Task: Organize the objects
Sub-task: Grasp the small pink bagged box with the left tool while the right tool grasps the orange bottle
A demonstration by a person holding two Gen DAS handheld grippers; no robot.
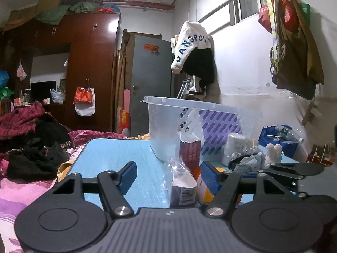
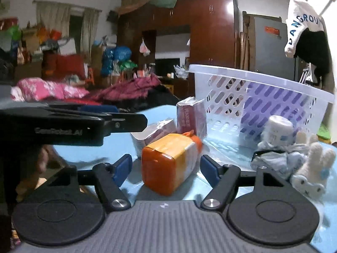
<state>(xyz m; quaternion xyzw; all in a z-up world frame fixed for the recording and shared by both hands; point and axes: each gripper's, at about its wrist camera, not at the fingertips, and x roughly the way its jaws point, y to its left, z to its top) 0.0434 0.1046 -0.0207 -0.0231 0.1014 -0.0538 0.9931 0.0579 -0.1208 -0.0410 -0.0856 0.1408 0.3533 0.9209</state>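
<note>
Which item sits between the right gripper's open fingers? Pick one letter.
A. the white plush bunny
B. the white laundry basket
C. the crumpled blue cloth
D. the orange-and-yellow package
D: in the right wrist view the orange-and-yellow package lies on the blue table between the right gripper fingers, which stand apart, while the plush bunny is off to the side.

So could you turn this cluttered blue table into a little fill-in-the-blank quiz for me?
1. The white slotted plastic basket stands on a table top coloured ____.
2. Between the right gripper's open fingers sits a block wrapped in yellow and ____.
3. The knitted toy beside the crumpled cloth is shaped like a ____.

Missing words: blue; orange; rabbit
</note>
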